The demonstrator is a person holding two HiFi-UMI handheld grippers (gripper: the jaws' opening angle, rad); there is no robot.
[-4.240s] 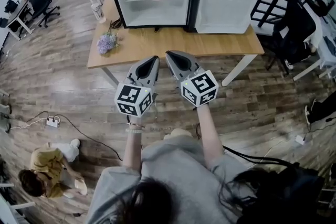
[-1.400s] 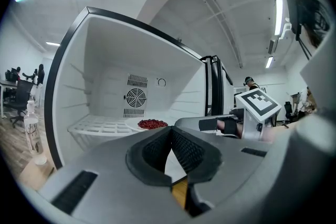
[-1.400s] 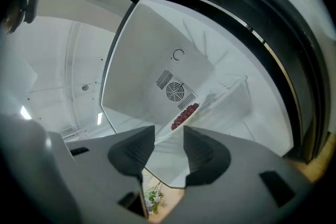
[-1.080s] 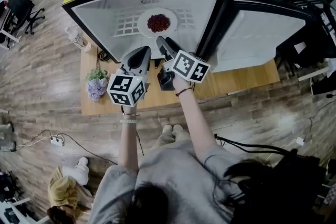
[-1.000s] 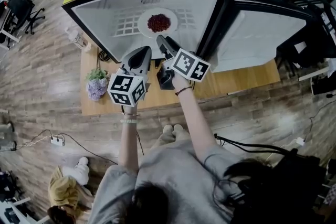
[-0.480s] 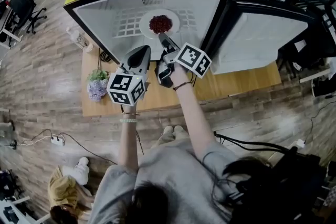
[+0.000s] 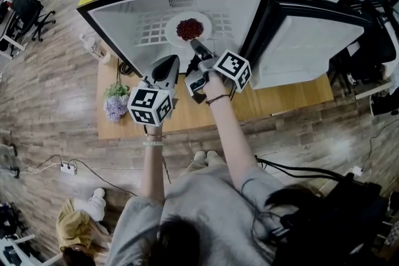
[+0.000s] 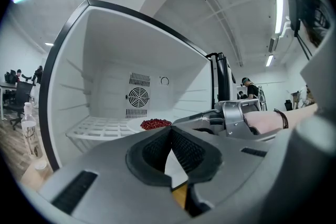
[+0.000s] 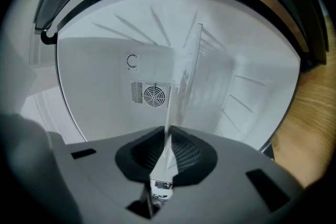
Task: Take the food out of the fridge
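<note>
A white plate (image 7: 172,28) with a heap of red food (image 7: 189,28) rests on the wire shelf (image 7: 148,28) inside the open fridge. My right gripper (image 7: 195,43) reaches in to the plate's near rim, rolled onto its side. In the right gripper view the plate's rim (image 9: 184,78) runs edge-on between the right gripper's (image 9: 167,138) pads; the jaws have just been closing and press on it. My left gripper (image 7: 167,61) hangs in front of the fridge mouth, shut and empty; the left gripper (image 8: 170,131) faces the food (image 8: 155,124).
The black fridge stands on a wooden table (image 7: 262,108), its door (image 7: 299,40) swung open to the right. A bunch of purple flowers (image 7: 115,100) and a bottle (image 7: 93,47) sit at the table's left. Office chairs and desks stand further off.
My right gripper has pushed forward to the plate, rolled onto its side and closed its jaws on the rim. The left gripper has stayed put.
</note>
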